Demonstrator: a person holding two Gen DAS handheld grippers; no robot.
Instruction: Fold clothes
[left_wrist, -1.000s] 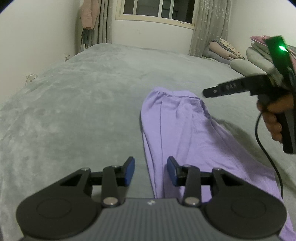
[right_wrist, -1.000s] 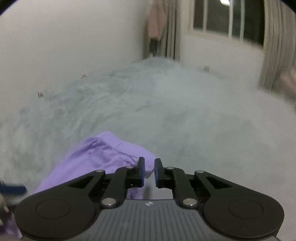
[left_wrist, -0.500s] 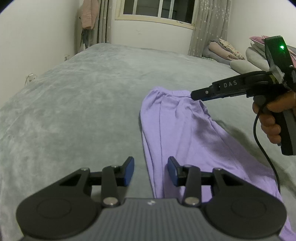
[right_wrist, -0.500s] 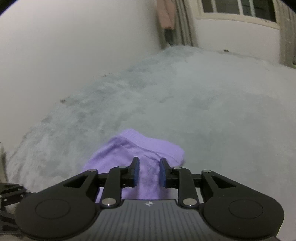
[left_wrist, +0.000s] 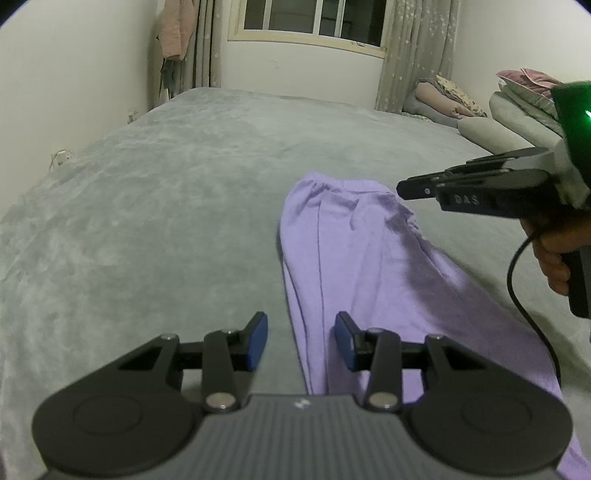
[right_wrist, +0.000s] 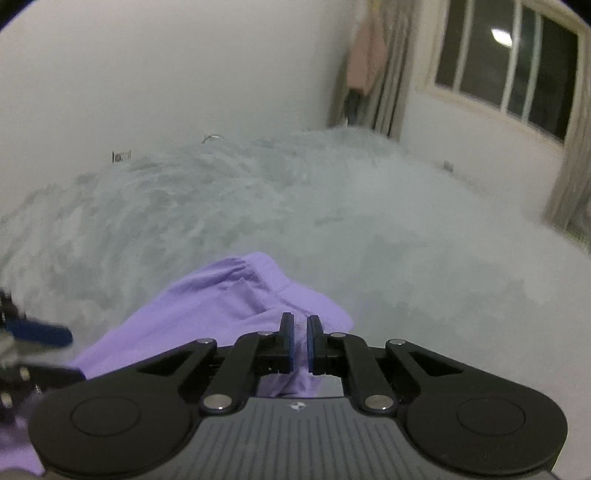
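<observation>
Purple trousers (left_wrist: 351, 258) lie flat on the grey bed, their elastic waistband at the far end. My left gripper (left_wrist: 297, 332) hangs open low over the near leg, its pads astride the cloth's left edge and holding nothing. A hand holds my right gripper (left_wrist: 402, 188), which comes in from the right and hovers above the waistband's right corner. In the right wrist view the right gripper (right_wrist: 299, 328) is closing. Only a narrow gap is left between the pads, with nothing pinched. The trousers (right_wrist: 221, 306) lie below it.
A grey plush blanket (left_wrist: 166, 221) covers the whole bed. Folded bedding and pillows (left_wrist: 517, 110) are stacked at the back right. A black cable (left_wrist: 517, 288) hangs from the right gripper. Walls close in on the left, and a window (left_wrist: 306, 18) is at the far end.
The right gripper's jaws widened, then narrowed to a slit. It rolled and shifted slightly over the waistband. The left gripper and the trousers stayed put.
</observation>
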